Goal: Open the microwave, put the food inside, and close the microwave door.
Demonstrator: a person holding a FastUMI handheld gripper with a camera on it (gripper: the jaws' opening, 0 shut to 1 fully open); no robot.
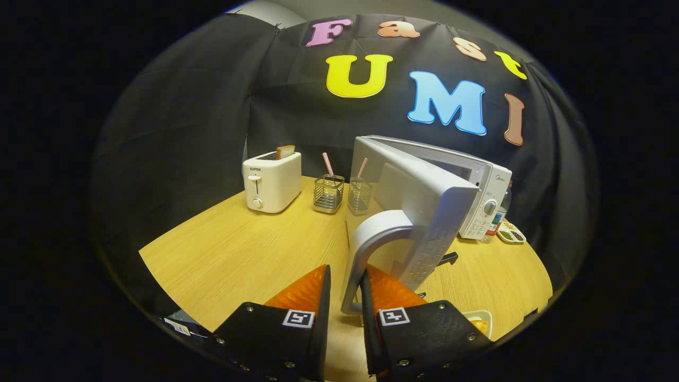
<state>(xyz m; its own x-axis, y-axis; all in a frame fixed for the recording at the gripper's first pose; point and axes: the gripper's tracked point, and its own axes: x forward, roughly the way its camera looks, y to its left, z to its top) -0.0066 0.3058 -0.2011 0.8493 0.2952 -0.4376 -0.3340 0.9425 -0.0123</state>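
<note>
Two orange ribbed tool (345, 286) fingers flank the microwave's curved grey handle (371, 239).

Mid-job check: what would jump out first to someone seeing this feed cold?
The microwave door, swung wide open toward the camera, with its curved handle running down between the orange fingers of the gripper. Beyond on the wooden table, a white toaster holds toast.
</note>
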